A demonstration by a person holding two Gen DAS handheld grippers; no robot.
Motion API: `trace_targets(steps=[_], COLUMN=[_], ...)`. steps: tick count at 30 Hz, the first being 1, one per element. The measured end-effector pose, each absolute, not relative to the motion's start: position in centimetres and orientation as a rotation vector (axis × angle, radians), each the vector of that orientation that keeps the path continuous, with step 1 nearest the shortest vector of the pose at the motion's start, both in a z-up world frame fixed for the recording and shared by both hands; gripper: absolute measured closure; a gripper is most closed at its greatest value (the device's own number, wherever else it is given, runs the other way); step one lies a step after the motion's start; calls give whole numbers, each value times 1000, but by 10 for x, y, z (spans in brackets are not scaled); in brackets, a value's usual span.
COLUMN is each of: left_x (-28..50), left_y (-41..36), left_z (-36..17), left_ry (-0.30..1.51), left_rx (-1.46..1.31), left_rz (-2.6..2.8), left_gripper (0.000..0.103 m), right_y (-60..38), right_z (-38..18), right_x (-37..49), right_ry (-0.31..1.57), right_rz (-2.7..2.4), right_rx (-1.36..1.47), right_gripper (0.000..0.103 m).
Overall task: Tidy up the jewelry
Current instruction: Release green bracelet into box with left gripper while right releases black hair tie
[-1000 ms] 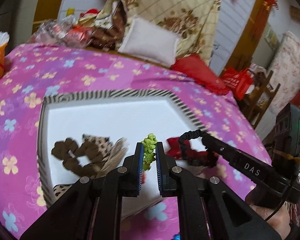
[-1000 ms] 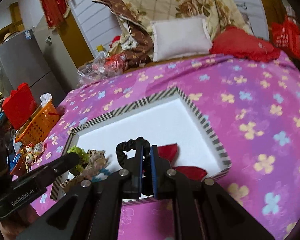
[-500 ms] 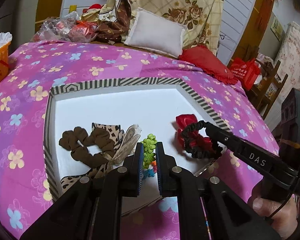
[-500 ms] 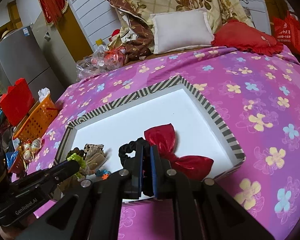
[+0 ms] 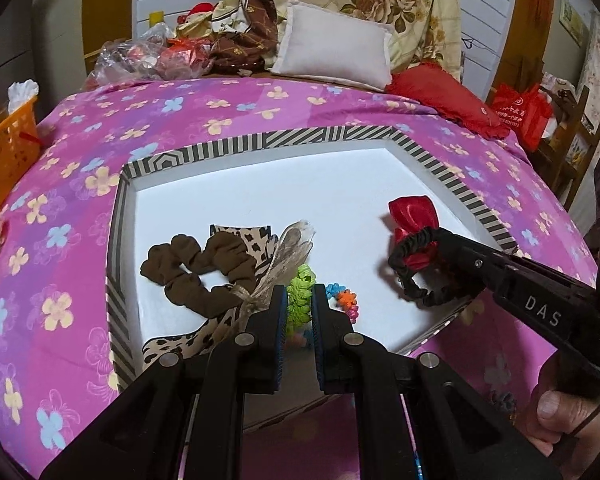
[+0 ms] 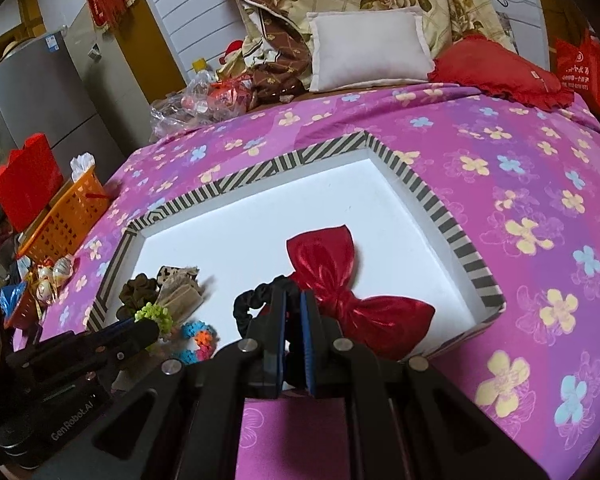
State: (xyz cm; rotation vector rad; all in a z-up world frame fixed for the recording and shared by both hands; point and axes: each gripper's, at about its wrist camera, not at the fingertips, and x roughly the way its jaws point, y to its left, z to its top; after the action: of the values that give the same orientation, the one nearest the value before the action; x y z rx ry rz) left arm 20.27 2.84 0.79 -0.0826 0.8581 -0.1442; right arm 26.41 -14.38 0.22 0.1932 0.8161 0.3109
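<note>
Over the near edge of the striped tray on the bed, the left hand-held gripper pinches a green scrunchie and the right hand-held gripper clamps a black scrunchie beside the red bow. Both look mid-placement; releasing inside the tray comes next. Fingers hide whether either scrunchie touches the tray floor.

Both wrist views look steeply down, close over the striped-rim tray on the bed, sharing it.
</note>
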Motion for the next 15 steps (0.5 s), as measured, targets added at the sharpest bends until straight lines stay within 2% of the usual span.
trace_targets(steps=[15], left_x=[206], left_y=[34], left_z=[2], left_ry=[893], left_rx=[-84], left_rz=[-126], left_gripper=[94], right_y=[-136], right_z=[0], right_x=[262], right_ry=[820], right_rz=[294], right_rx=[143], right_gripper=[93])
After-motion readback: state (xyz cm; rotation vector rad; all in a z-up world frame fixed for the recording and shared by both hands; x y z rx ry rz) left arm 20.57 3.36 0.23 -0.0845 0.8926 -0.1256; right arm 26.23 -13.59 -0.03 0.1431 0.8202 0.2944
